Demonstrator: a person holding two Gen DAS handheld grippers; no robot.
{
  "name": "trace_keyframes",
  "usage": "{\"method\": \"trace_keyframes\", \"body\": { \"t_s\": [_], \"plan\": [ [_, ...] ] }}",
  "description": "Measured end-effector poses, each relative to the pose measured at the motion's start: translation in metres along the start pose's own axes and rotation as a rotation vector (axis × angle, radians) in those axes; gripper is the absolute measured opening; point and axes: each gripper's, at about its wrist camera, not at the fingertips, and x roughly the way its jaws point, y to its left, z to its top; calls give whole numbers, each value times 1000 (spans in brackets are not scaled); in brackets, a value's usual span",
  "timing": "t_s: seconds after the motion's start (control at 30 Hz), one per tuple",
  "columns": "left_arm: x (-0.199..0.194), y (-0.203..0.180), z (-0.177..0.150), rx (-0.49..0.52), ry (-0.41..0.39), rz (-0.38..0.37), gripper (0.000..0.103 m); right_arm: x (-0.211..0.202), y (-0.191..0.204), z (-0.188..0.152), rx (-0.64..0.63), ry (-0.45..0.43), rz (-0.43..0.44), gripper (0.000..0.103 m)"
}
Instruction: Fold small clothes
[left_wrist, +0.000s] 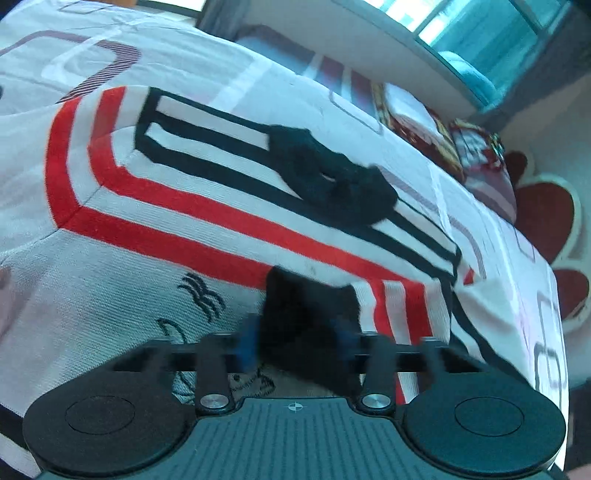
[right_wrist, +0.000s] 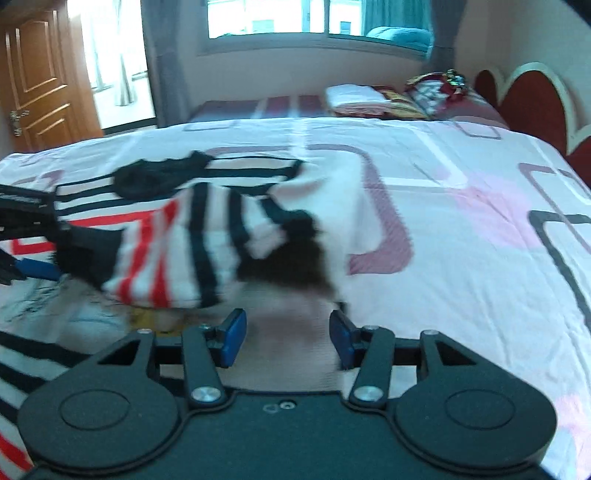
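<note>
A small white sweater (left_wrist: 207, 206) with red and black stripes and a black collar (left_wrist: 332, 173) lies on the bed. In the left wrist view my left gripper (left_wrist: 295, 347) has its blue pads on the black cuff (left_wrist: 310, 314) of a sleeve, which fills the gap between them. In the right wrist view the sweater (right_wrist: 177, 251) has a sleeve lifted and folded over, held at its far left by the left gripper (right_wrist: 40, 269). My right gripper (right_wrist: 288, 339) is open, its blue pads (right_wrist: 232, 339) apart over white fabric, holding nothing I can see.
The bed has a pink-and-white patterned cover (right_wrist: 461, 229). Folded clothes and pillows (right_wrist: 373, 99) lie at the bed's far end by a red headboard (right_wrist: 532, 103). A wooden door (right_wrist: 40, 77) is at far left, a window (right_wrist: 314, 18) beyond the bed.
</note>
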Motion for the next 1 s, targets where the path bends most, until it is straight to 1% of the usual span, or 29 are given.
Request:
{"method": "trace_keyframes", "body": {
  "t_s": [0.03, 0.07, 0.1, 0.23, 0.27, 0.33, 0.37, 0.43, 0.5, 0.57, 0.63, 0.67, 0.7, 0.73, 0.77, 0.83, 0.93, 0.97, 1.0],
  "plan": [
    [0, 1, 0, -12, -11, 8, 14, 2, -4, 0, 2, -4, -12, 49],
    [-2, 2, 1, -21, -28, 13, 4, 6, -6, 1, 2, -4, -25, 49],
    [-4, 3, 1, -24, -46, 13, 2, 7, -10, 0, 6, -5, -31, 49],
    [-24, -6, 4, 22, -146, -15, 2, 16, -16, 3, 6, -10, -53, 49],
    [-29, -6, 6, 22, -167, -22, 2, 18, -17, 4, 8, -8, -54, 48],
    [-43, 1, 13, 6, -209, -21, 2, 23, -16, 7, 16, -7, -35, 40],
    [-49, 7, 18, -6, -234, -10, 2, 24, -15, 8, 20, -13, -30, 34],
    [-59, 23, 25, -25, -269, 33, 2, 26, -14, 11, 33, -10, -34, 34],
    [-61, 42, 30, -55, -273, 76, 2, 25, -15, 12, 48, -16, -25, 33],
    [-58, 53, 28, -51, -266, 114, 1, 24, -14, 12, 40, -22, -24, 31],
    [-48, 62, 22, -40, -241, 157, 0, 25, -13, 12, 41, -22, -19, 30],
    [-42, 66, 19, -47, -225, 174, 0, 25, -13, 12, 37, -24, -22, 27],
    [-35, 71, 17, -56, -202, 191, 0, 26, -14, 11, 34, -23, -27, 20],
    [-30, 75, 14, -62, -182, 199, 0, 27, -17, 10, 36, -19, -43, 19],
    [-27, 77, 13, -59, -173, 200, 0, 31, -21, 8, 47, -9, -48, 19],
    [-32, 72, 14, -32, -180, 205, 0, 34, -34, 4, 99, -8, -9, 18],
    [-49, 72, 18, -73, -181, 160, 1, 25, -29, 8, 81, 0, 7, 20],
    [-54, 70, 19, -75, -181, 152, 1, 20, -29, 8, 90, -3, 17, 24],
    [-60, 68, 19, -62, -183, 137, 1, 16, -32, 8, 102, -2, 28, 24]
  ]
}}
